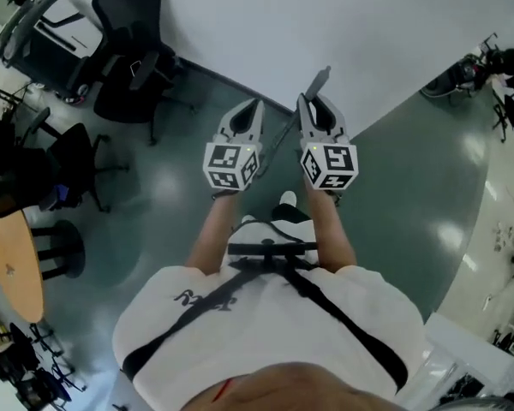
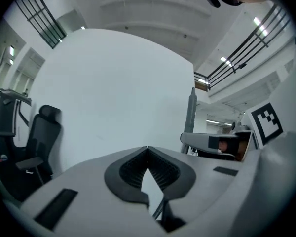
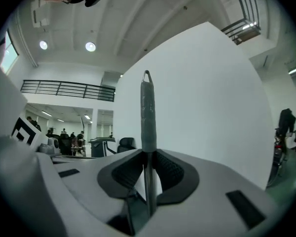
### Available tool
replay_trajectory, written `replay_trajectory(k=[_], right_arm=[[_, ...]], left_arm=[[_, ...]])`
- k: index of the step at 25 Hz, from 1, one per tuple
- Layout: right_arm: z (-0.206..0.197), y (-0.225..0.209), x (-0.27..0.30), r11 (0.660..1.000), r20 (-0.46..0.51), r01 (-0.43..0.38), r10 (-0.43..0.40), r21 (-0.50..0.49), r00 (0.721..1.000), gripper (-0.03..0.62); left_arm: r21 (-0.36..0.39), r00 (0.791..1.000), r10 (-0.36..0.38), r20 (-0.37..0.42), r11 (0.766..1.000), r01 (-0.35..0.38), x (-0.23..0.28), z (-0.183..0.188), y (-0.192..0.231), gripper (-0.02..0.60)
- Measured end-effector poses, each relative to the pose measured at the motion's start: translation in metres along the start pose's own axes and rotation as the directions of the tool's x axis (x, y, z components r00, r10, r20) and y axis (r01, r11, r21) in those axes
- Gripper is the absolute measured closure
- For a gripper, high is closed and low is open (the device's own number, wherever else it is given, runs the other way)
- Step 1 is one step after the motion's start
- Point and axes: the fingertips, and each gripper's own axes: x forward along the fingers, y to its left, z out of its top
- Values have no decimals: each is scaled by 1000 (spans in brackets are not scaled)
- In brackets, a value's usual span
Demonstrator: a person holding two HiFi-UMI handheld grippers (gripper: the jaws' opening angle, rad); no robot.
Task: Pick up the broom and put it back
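While my right gripper (image 1: 318,103) is clamped on the thin grey broom handle (image 1: 320,81), its dark ribbed pads (image 3: 128,169) press the shaft from both sides, just below the thicker grey grip sleeve (image 3: 147,112), which stands upright toward twelve o'clock in the right gripper view. My left gripper (image 1: 251,110) sits just beside it at nine o'clock, jaws together tip to tip with nothing between them. Both point at the plain white wall (image 1: 265,15). Two black office chairs (image 1: 124,50) stand at ten o'clock on the grey-green floor (image 1: 163,204), and a round wooden table (image 1: 17,264) at eight.
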Motion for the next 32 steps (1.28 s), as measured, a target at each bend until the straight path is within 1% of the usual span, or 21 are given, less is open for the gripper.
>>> replay_trajectory(k=[2, 4, 7, 9, 12, 17, 20, 23, 25, 29, 32], right_arm=[[-1, -35, -7, 998, 1, 66, -66, -4, 998, 505], [-2, -71, -16, 991, 3, 135, -134, -8, 991, 505], [-9, -129, -29, 975, -18, 223, -223, -3, 975, 505], [-20, -168, -36, 965, -50, 264, -263, 9, 963, 505], [-39, -218, -51, 939, -91, 344, -341, 18, 936, 505], [-81, -280, -89, 895, -191, 444, -429, 40, 883, 505], [-117, -305, -101, 865, -259, 500, -473, 48, 842, 505], [-151, -323, -101, 836, -315, 545, -503, 59, 805, 505], [-172, -334, -97, 818, -344, 572, -520, 65, 782, 505], [-221, -347, -90, 775, -416, 627, -548, 72, 725, 503], [-262, -361, -94, 737, -473, 671, -563, 84, 678, 505]], left_arm=[[4, 997, -74, -14, 997, 74, 34, -6, -26, 571], [8, 989, -143, -28, 990, 143, 69, -12, -52, 570], [21, 968, -246, -59, 969, 247, 123, -21, -98, 571], [35, 953, -293, -73, 955, 296, 152, -27, -127, 571], [41, 932, -349, -100, 934, 355, 184, -41, -161, 571], [25, 912, -379, -160, 922, 387, 214, -73, -200, 571], [11, 894, -399, -204, 912, 410, 230, -98, -211, 570], [6, 875, -419, -241, 901, 433, 248, -123, -214, 571], [-2, 867, -428, -257, 897, 442, 263, -139, -210, 571], [-24, 855, -426, -295, 898, 439, 288, -172, -193, 571], [-43, 841, -422, -338, 900, 435, 303, -201, -188, 570]])
